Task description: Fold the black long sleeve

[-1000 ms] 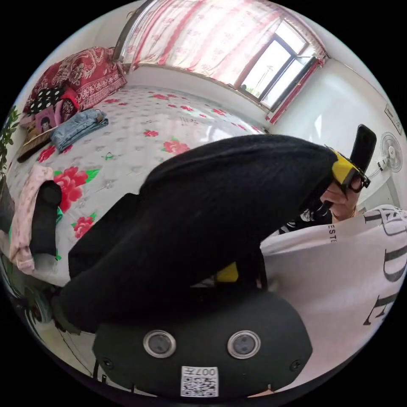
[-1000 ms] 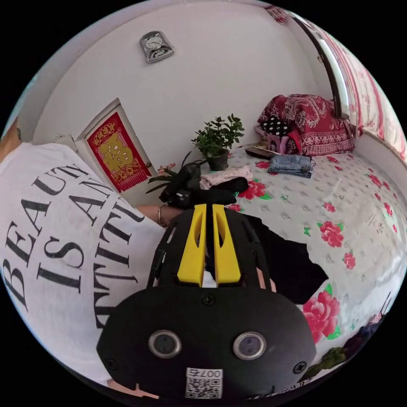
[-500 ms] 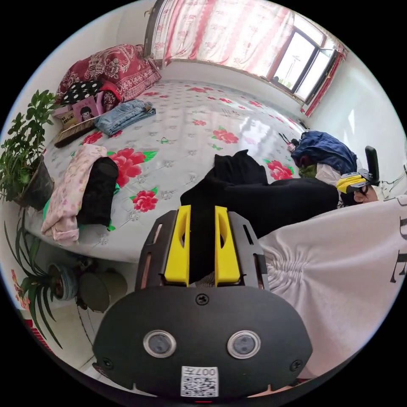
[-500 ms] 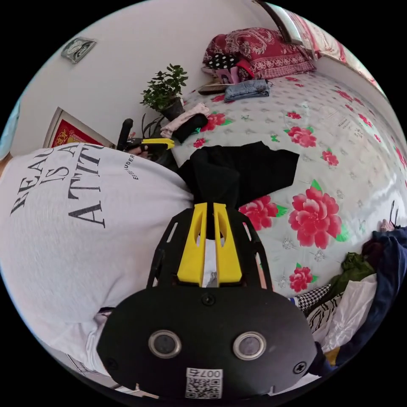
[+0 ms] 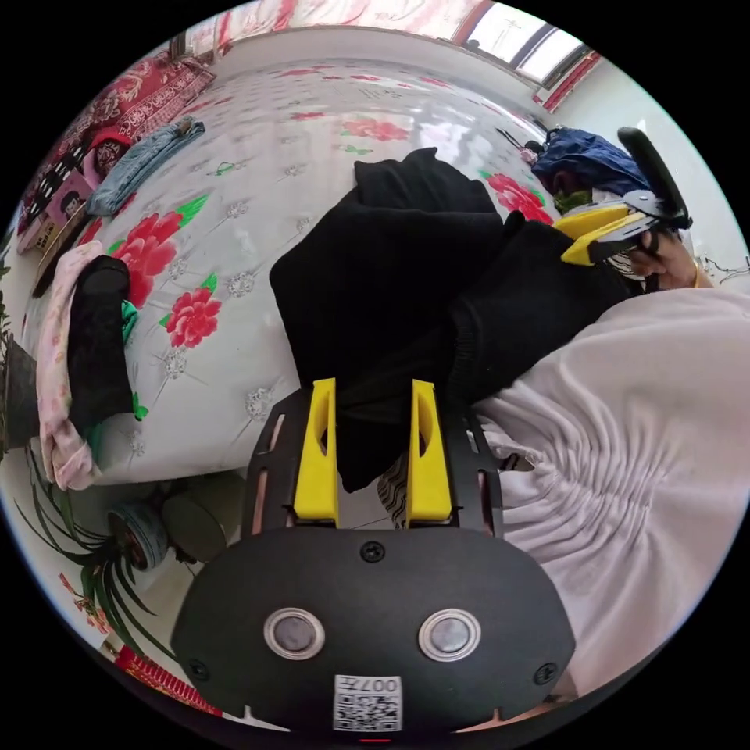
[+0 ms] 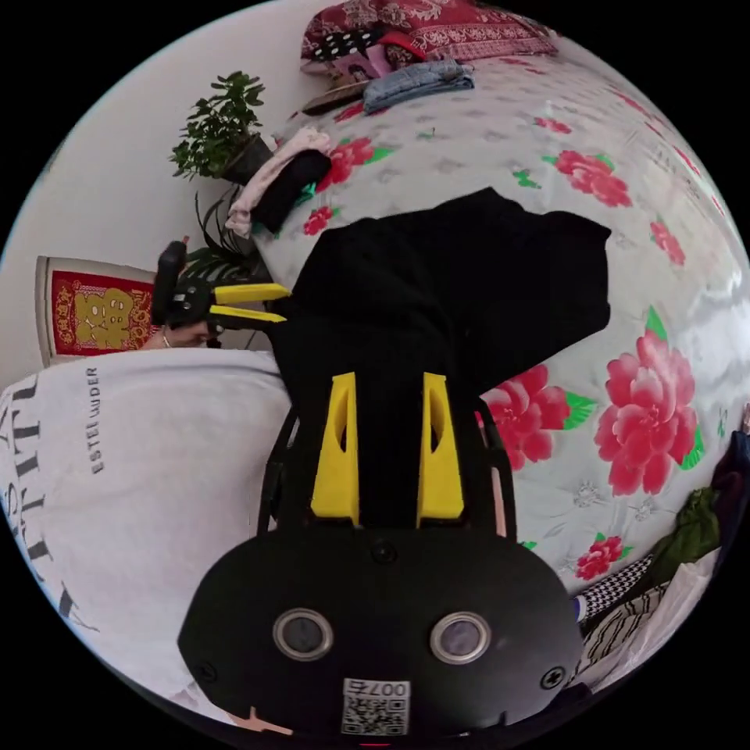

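The black long sleeve (image 5: 406, 273) hangs bunched over the bed (image 5: 258, 156) edge, partly hidden. Left gripper (image 5: 366, 391) and right gripper (image 6: 388, 384): jaws apart, cloth between.

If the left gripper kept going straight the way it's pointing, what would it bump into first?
Probably the black long sleeve. The left gripper has its jaws apart with that black cloth lying between and just beyond them, heaped on the flowered bed. Depth is hard to judge here.

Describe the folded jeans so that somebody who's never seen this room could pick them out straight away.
Start at the flowered bed, then go to the far end with the red patterned bedding. The folded jeans lie just in front, the sole pale blue denim there.
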{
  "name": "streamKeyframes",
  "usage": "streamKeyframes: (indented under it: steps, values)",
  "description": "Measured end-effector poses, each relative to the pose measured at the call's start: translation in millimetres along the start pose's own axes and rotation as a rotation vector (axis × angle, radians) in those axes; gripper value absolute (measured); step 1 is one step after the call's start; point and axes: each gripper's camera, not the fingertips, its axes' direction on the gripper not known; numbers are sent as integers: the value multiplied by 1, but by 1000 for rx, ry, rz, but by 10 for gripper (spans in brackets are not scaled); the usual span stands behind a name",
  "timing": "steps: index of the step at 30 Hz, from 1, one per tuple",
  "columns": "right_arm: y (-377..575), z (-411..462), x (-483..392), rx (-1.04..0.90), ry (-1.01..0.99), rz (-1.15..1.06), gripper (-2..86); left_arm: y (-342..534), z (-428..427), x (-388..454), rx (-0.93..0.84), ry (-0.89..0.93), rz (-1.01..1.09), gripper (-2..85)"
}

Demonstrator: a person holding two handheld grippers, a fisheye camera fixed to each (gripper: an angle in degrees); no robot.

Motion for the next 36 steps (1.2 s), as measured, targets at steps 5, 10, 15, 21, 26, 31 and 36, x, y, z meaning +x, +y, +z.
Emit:
streamKeyframes:
  steps: [5,10,15,21,26,31,36]
  values:
    - [47,-81,-13,355,-20,-39,27,-12,-20,-23,59,38,-25,133]
    - [109,-160,-18,638,87,-93,14,-54,-16,-31,58,126,23,137]
    - [157,-191,-15,769,217,-4,10,-82,8,-5,-29,157,151,157]
    - [199,-212,-26,877,256,3,9,-112,3,16,-24,176,260,156]
    - [206,-213,-31,854,281,-37,10,-153,9,49,-23,236,423,134]
    - [214,-206,-23,826,282,5,10,-171,62,92,-269,581,555,9]
    - [237,-212,-4,839,245,98,9,-159,26,68,-92,558,503,-8]
